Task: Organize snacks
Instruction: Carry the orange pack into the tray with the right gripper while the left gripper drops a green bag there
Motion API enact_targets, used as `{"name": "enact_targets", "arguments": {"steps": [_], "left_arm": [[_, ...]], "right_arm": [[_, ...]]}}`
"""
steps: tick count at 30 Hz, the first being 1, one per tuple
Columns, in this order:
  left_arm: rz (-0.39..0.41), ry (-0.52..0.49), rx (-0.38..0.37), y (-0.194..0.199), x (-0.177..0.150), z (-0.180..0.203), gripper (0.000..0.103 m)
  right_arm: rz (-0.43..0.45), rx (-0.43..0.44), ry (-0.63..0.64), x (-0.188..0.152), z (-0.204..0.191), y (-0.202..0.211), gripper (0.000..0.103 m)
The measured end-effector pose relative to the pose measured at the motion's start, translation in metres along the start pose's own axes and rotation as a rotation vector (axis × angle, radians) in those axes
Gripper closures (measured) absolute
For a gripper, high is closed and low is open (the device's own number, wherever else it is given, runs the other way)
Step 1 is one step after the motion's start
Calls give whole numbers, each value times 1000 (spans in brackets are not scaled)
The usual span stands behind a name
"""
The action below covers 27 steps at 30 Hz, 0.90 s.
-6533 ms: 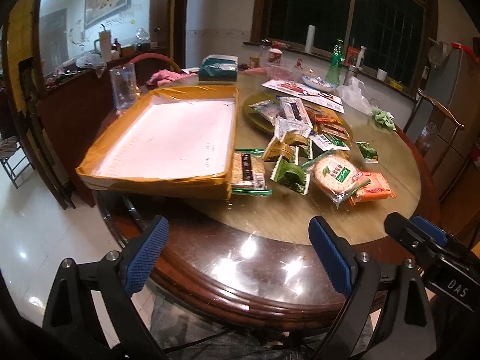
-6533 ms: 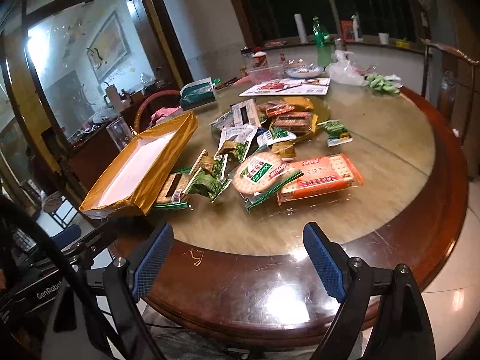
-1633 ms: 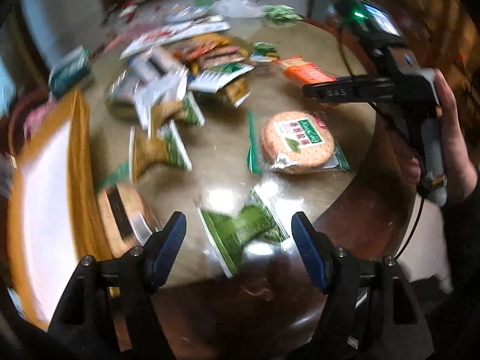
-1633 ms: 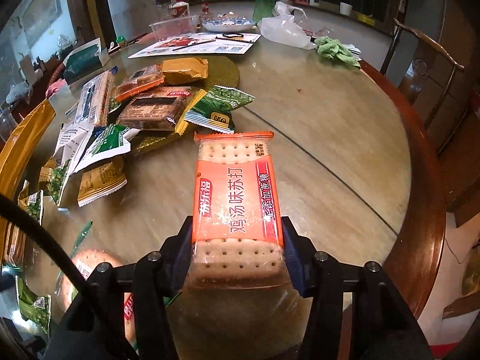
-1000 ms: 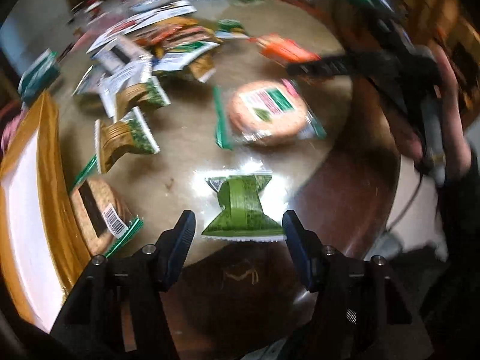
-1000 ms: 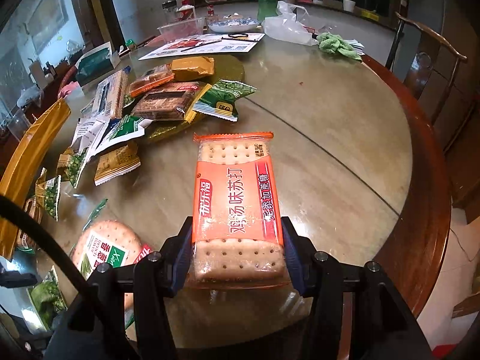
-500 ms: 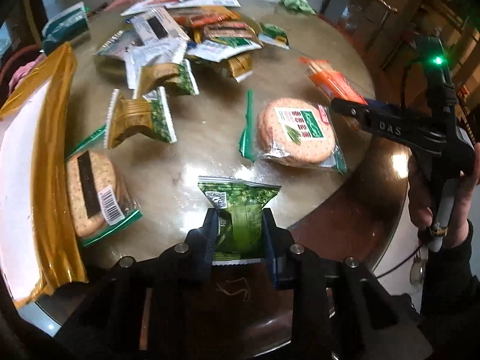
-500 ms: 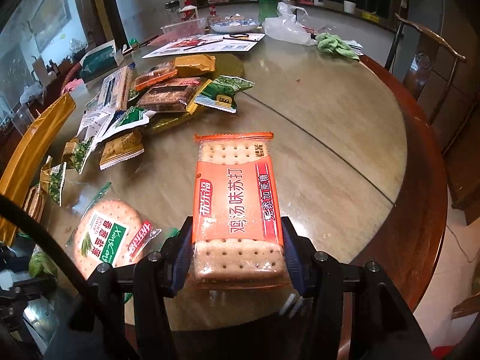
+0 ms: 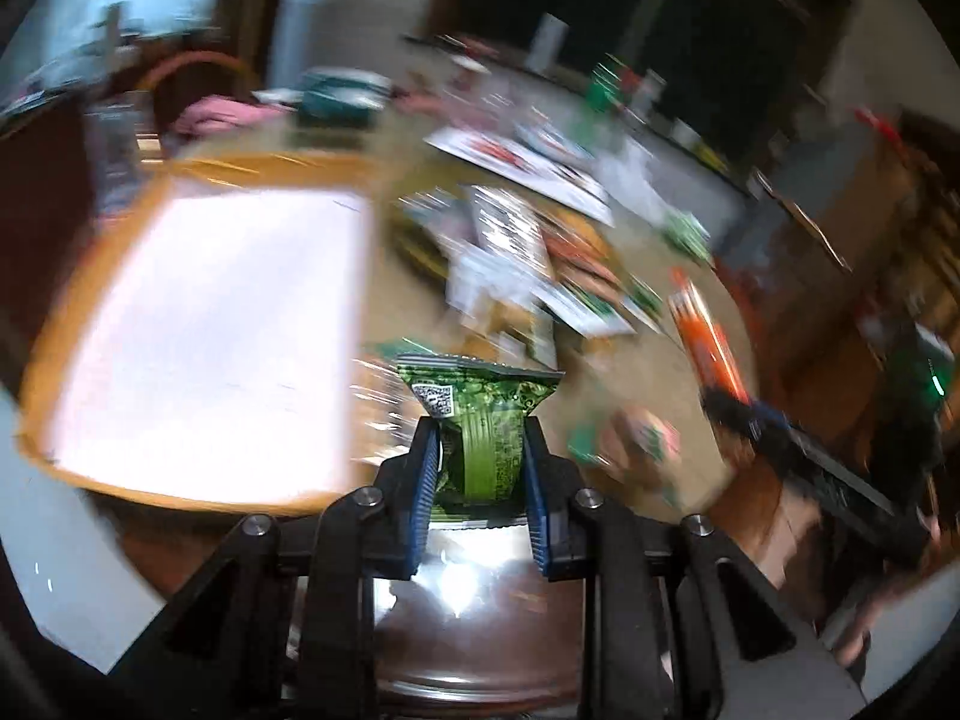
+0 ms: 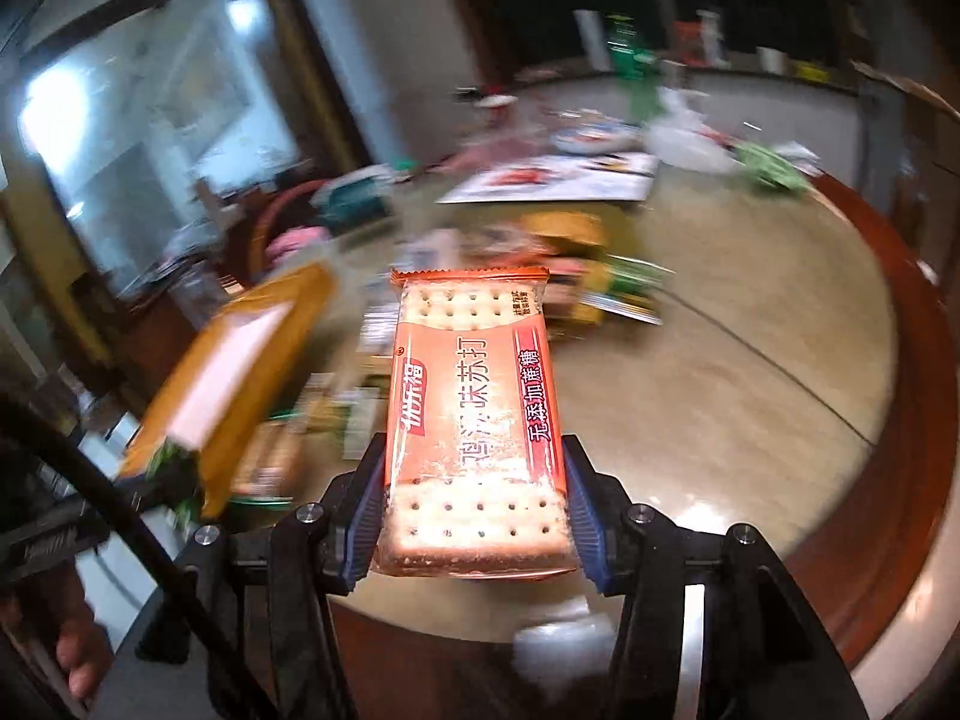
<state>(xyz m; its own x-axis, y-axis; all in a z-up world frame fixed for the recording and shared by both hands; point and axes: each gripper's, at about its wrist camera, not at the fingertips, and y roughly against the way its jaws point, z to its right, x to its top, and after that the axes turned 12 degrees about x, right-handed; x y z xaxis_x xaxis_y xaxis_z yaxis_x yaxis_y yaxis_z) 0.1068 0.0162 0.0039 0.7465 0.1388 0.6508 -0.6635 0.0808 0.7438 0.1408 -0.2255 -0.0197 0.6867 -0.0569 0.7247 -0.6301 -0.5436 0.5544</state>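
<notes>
My left gripper (image 9: 480, 450) is shut on a small green snack packet (image 9: 480, 420), held above the near rim of the round table (image 9: 660, 372). The packet sticks up between the blue pads. My right gripper (image 10: 474, 480) is shut on a long orange cracker pack (image 10: 474, 396), lifted over the table (image 10: 750, 372). The same orange pack (image 9: 708, 348) and the right gripper show blurred at the right of the left wrist view. The yellow-rimmed tray (image 9: 204, 336) with its white floor lies to the left; in the right wrist view the tray (image 10: 240, 372) is at left.
A heap of several snack packets (image 9: 528, 264) lies mid-table, and a round cracker pack (image 9: 642, 438) near the front rim. Papers, bottles and a plastic bag (image 10: 684, 144) crowd the far side. A hand (image 10: 84, 654) holds the left gripper at lower left.
My left gripper has closed on the green packet and lifted it off the table, rolling level. My right gripper has risen with the orange pack. Both views are now blurred by motion.
</notes>
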Motion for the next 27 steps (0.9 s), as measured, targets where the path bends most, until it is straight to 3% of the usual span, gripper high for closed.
{"name": "enact_targets", "arguments": {"steps": [5,12,15,20,23,27], "left_arm": [[23,112,163,-12,16,-69,75],[-27,232,239,-48,20,-146,75],[-31,236,248,-59,22,-158,75],[-49,216,366,-75,29,-183,75],[-55,192,330,-72,31,-183,75],[-53,114,330,-65,25,-162,74]], "right_arm": [[-103,164,88,16,-65,-56,49],[-241,274,163,28,-135,-153,49],[-279,258,192,21,-147,-185,49],[-310,243,167,24,-152,-209,49],[-317,172,186,25,-155,-212,49],[-332,146,241,14,-167,-211,48]]}}
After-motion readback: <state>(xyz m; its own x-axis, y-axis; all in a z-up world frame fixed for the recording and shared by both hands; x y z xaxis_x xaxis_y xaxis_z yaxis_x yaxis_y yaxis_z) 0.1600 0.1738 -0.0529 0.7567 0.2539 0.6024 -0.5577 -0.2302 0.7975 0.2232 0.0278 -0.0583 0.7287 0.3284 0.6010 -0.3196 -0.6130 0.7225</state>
